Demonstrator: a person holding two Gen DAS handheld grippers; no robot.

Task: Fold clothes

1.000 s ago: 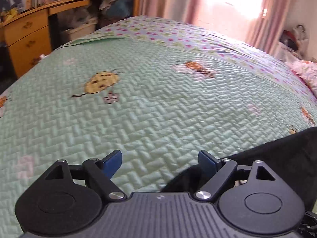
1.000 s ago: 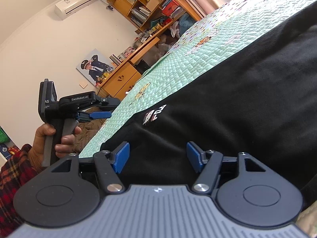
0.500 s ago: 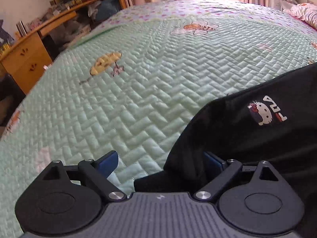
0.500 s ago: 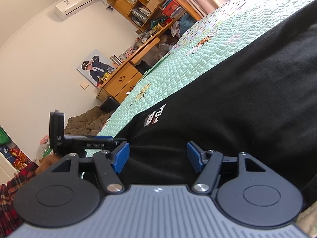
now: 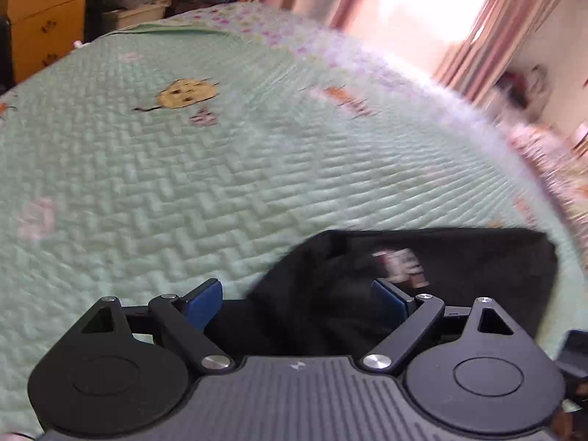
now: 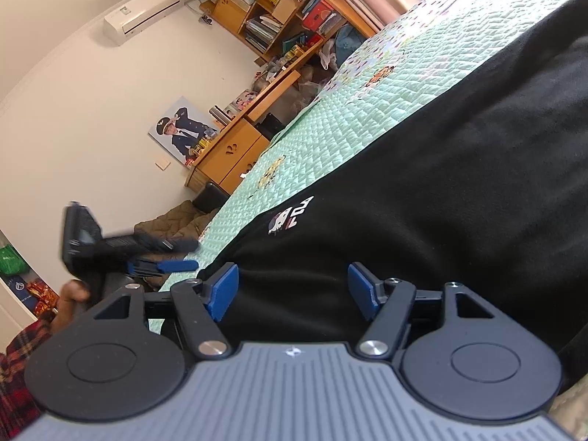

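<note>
On the bed (image 5: pixel 183 183), my left hand-held gripper (image 5: pixel 297 297) now reaches the black garment (image 5: pixel 459 264).
Jaws wide, just opened, tilted down; cloth between them, ungripped.

my grippers: black body w/ ribbed grey top, round black discs, silver screws, blue pads (image 6: pixel 225 290). red/black plaid sleeve (image 6: pixel 16 367) on my left arm

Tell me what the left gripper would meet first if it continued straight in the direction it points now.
Most likely the black garment: its near edge already lies between the open fingers of the left gripper. Beyond it comes the green quilt. The picture is blurred, so depth is uncertain.
</note>
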